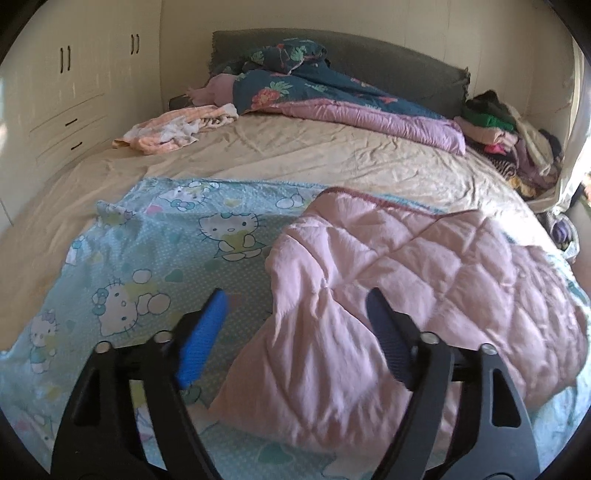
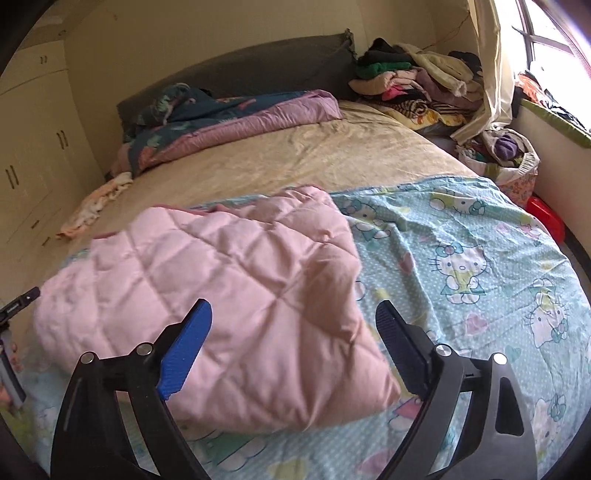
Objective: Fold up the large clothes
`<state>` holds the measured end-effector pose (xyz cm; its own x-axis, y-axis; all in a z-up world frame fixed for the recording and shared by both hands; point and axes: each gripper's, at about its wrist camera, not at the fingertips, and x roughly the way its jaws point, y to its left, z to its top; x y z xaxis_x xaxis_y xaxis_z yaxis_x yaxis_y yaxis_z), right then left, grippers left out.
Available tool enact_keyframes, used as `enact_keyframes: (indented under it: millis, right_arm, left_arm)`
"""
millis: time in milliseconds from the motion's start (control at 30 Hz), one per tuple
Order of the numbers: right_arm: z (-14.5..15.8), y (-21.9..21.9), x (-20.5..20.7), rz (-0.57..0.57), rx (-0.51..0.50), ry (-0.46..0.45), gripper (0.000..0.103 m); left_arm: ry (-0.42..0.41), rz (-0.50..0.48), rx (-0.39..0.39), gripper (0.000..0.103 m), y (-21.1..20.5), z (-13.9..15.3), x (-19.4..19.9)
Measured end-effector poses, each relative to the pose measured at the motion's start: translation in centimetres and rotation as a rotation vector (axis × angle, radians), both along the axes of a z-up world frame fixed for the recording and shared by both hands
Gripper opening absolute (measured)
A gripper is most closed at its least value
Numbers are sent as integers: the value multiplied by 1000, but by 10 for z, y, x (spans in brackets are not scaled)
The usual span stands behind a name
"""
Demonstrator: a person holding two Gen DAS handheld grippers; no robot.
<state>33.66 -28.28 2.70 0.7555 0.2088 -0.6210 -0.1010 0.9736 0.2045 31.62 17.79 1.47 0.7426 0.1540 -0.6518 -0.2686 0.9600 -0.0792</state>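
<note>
A pink quilted blanket (image 1: 399, 295) lies folded over on a light blue Hello Kitty sheet (image 1: 155, 266) at the near end of the bed. My left gripper (image 1: 295, 299) is open above the blanket's left corner, its blue fingers apart on either side of the cloth, holding nothing. In the right wrist view the pink blanket (image 2: 229, 288) lies left of centre on the Hello Kitty sheet (image 2: 480, 258). My right gripper (image 2: 293, 308) is open over the blanket's near right edge, empty. Part of the other gripper (image 2: 14, 314) shows at the left edge.
The bed has a beige sheet (image 1: 295, 147). A dark floral and purple quilt (image 1: 332, 96) lies at the headboard. A peach cloth (image 1: 177, 127) lies far left. A clothes pile (image 1: 509, 136) sits at the right. White wardrobes (image 1: 66, 92) stand left. A window (image 2: 546, 33) is right.
</note>
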Motion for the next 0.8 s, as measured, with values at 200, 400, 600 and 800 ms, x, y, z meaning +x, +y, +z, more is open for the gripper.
enact_keyframes:
  millis: [200, 400, 600, 800]
  right_arm:
    - [17, 5, -28, 11, 36, -37, 90]
    - [29, 3, -50, 0, 48, -62, 90]
    - [34, -7, -70, -31, 59, -77, 99]
    - [26, -12, -81, -40, 83, -49, 99]
  left_arm:
    - [-19, -17, -11, 93, -10, 15, -26]
    - [-27, -53, -27, 93, -25, 21, -49]
    - [-20, -78, -20, 93, -38, 20, -66]
    - [-3, -79, -16, 93, -47, 10, -80]
